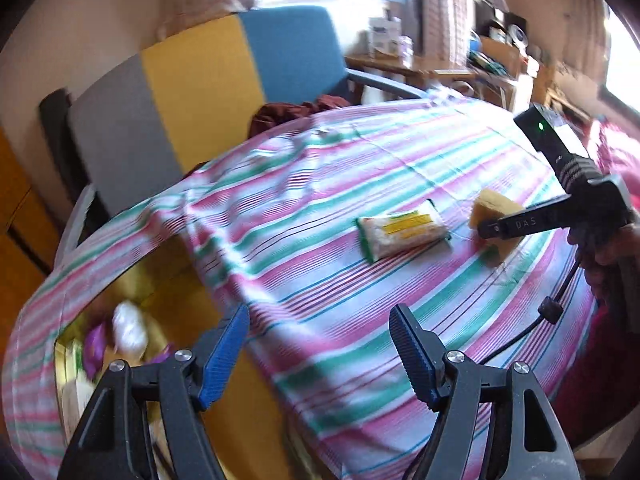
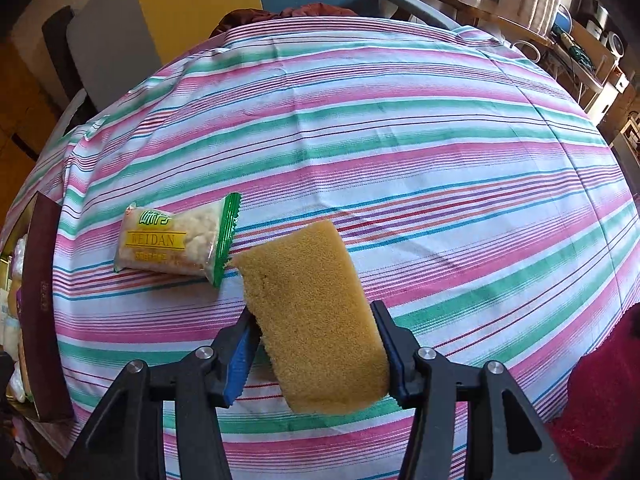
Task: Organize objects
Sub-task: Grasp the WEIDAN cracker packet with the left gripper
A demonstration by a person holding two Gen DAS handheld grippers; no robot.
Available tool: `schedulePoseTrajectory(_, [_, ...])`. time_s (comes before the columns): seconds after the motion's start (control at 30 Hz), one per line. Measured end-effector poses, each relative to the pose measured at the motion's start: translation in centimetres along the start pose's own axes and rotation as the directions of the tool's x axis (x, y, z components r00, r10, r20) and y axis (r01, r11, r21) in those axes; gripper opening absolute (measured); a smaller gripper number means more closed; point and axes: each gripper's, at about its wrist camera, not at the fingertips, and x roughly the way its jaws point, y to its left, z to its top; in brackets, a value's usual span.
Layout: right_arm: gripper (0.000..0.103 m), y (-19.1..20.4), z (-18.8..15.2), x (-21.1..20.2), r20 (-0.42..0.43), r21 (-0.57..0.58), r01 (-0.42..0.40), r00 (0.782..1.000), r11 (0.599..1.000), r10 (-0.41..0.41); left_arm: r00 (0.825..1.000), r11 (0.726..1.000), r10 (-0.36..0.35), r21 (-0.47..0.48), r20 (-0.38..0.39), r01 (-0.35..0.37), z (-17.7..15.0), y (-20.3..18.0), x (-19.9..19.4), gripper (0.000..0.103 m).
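On the striped tablecloth (image 2: pixel 400 128): two loose items, one yellow sponge (image 2: pixel 316 320) and one sealed snack packet (image 2: pixel 176 240) printed WEIDAN.
Right gripper (image 2: pixel 316 344): jaws pinching the sponge across its short sides, blue pads pressed into the foam near its rear end.
Sponge axis: long axis runs from about 5 o'clock at the jaws to 11 o'clock at its far corner, which ends just beside the packet's green crimped edge; whether it is lifted off the cloth cannot be told.
Snack packet: at 10 o'clock from the right jaws, lying flat, long axis roughly 9-to-3.
Left gripper (image 1: pixel 320 344): jaws spread wide, nothing between them, over the table's near-left edge.
Nearer hand: judging from the left wrist view, the packet (image 1: pixel 404 234) sits at 1 o'clock ahead of the left jaws, which are free, so it suits the left.
Box (image 2: pixel 40 312): one maroon-walled box at 9 o'clock, holding several wrapped items; likely the destination.
Count: one sponge, one packet, one box.
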Motion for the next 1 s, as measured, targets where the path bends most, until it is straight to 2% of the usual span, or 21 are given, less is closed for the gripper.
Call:
schedulePoseTrajectory(0.17, [0.058,-0.5,0.1,-0.1,-0.001,0.028,-0.015,1.0,0.999,0.015,0.999,0.992,-0.027,0.124,-0.042,0.032,2.7,-2.8,3.6,0.074])
schedulePoseTrajectory(0.33, [0.058,-1.1,0.0,-0.2,-0.005,0.038,-0.023,1.0,0.999,0.023,0.996,0.968,-0.028,0.247,-0.09,0.049,4.5,-5.2,7.3,0.074])
schedulePoseTrajectory(0.67, [0.059,-1.8,0.2,0.2,-0.023,0.086,-0.07,0.997,0.994,0.073,0.987,0.916,-0.072,0.382,-0.143,0.122,7.4,-7.9,12.7,0.074])
schedulePoseTrajectory(0.87, [0.059,-2.8,0.3,0.6,-0.034,0.139,-0.092,0.995,0.986,0.098,0.971,0.885,-0.134,0.417,-0.198,0.208,7.6,-9.2,15.2,0.074])
schedulePoseTrajectory(0.93, [0.059,-3.0,0.4,0.7,-0.035,0.143,-0.092,0.995,0.986,0.097,0.965,0.903,-0.163,0.363,-0.207,0.231,8.0,-9.0,15.5,0.067])
schedulePoseTrajectory(0.97, [0.059,-2.9,0.5,0.8,-0.034,0.14,-0.089,0.995,0.986,0.095,0.956,0.911,-0.19,0.322,-0.223,0.256,8.2,-8.8,15.5,0.053])
schedulePoseTrajectory(1.0, [0.059,-2.8,0.5,0.8,-0.034,0.136,-0.087,0.995,0.987,0.093,0.956,0.92,-0.191,0.299,-0.222,0.253,8.2,-8.7,15.5,0.044])
